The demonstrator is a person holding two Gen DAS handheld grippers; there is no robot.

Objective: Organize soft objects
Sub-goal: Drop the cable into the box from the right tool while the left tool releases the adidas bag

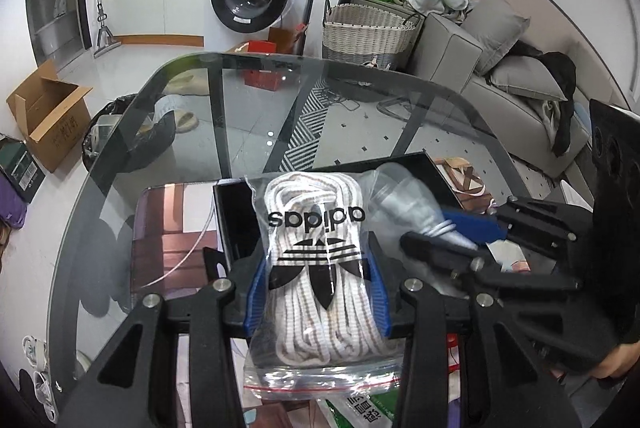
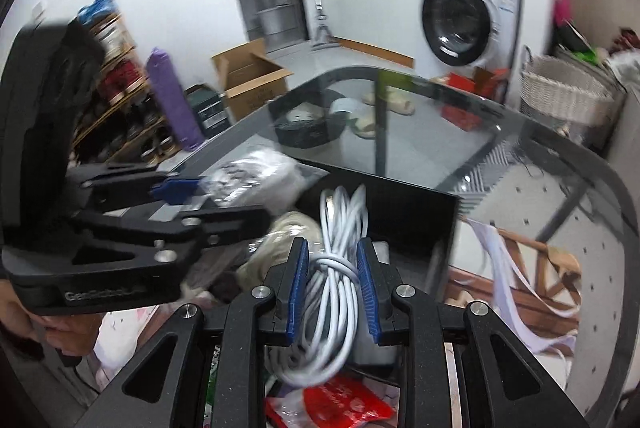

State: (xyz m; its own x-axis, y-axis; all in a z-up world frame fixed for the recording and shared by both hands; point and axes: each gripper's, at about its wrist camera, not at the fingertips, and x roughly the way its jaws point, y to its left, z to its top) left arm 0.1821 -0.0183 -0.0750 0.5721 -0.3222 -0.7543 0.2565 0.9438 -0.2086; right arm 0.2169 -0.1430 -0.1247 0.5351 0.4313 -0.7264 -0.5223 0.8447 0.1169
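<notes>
Clear plastic bag of laces (image 1: 316,268) sits clamped between the left gripper (image 1: 318,292) pads. The right gripper (image 2: 332,288) pinches a white cable bundle (image 2: 336,280) over the black box (image 2: 404,212).

Both the left gripper (image 1: 318,298) and right gripper (image 2: 332,284) are matte black frames with triangular cut-outs, silver screws and ribbed blue pads (image 2: 297,288), one side embossed "GenRobot", bare skin gripping behind.

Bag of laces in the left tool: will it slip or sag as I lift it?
Likely floppy: the zip bag of white laces bulges past the left tool and its sealed end hangs loose below. The glossy plastic could slide between the blue pads. It probably weighs little, holding only cord.
</notes>
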